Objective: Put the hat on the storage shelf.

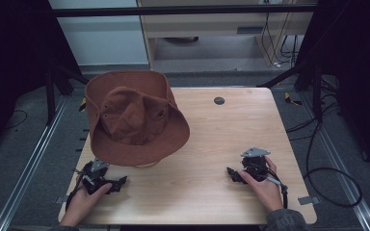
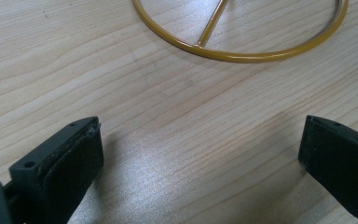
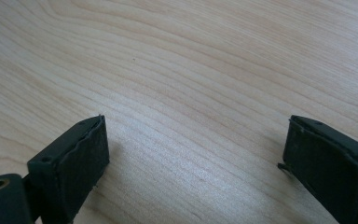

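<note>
The pale wood counter (image 1: 212, 144) is carrying a brown wide-brimmed hat (image 1: 132, 118) at its far left, perched above the surface on what is probably a stand, since only a pale sliver is peeking out under the near brim in the high view. In the left gripper view a yellow metal ring (image 2: 242, 53) with a spoke across it is lying flat on the wood just ahead of the jaws.

The person's left hand (image 1: 83, 199) is reaching in from the bottom edge, palm wrapping the left hand-held gripper (image 1: 118, 184), which is lying low over the near left of the counter, just in front of the hat brim, and pointing toward the right. Its jaws are standing wide apart with nothing between them but bare wood.

The right hand (image 1: 265, 187) is coming in at the near right, well apart from the hat, gripping the right hand-held gripper (image 1: 232, 174), which is pointing leftward toward the counter's middle. Its jaws are likewise spread wide and gripping nothing.

A small dark round disc (image 1: 219, 100) is sitting near the far edge. No writing is readable anywhere.
</note>
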The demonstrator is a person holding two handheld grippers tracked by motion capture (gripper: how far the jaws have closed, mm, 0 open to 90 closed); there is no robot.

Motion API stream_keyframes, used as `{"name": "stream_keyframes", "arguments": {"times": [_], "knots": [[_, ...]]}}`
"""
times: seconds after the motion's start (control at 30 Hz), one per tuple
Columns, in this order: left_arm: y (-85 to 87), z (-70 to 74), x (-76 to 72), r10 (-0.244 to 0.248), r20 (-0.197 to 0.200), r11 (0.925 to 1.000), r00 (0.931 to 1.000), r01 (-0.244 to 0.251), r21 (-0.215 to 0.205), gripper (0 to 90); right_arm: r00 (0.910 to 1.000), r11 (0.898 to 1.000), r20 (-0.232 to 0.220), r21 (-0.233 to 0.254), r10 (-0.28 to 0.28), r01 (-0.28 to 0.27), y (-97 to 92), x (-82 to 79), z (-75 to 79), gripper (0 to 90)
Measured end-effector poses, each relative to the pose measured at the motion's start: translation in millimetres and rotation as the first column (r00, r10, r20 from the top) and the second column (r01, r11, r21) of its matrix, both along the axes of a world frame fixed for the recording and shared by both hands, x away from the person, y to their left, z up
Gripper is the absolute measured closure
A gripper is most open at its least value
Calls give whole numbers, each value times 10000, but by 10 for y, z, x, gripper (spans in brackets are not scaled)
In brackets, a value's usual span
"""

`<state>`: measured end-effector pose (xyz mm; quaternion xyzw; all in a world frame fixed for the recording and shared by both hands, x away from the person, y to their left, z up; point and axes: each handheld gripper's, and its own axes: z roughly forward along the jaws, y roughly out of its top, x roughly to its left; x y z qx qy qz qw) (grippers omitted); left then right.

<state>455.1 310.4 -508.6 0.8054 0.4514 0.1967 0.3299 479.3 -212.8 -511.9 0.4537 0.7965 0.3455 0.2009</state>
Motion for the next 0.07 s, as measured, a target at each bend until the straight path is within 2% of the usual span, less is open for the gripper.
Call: {"name": "stream_keyframes", "arguments": {"times": [0.07], "knots": [[0,0,0,-2,-3,10000,10000,2,-1,0,10000,10000,28,13,8,-8,-1,-3,-3,65]]}}
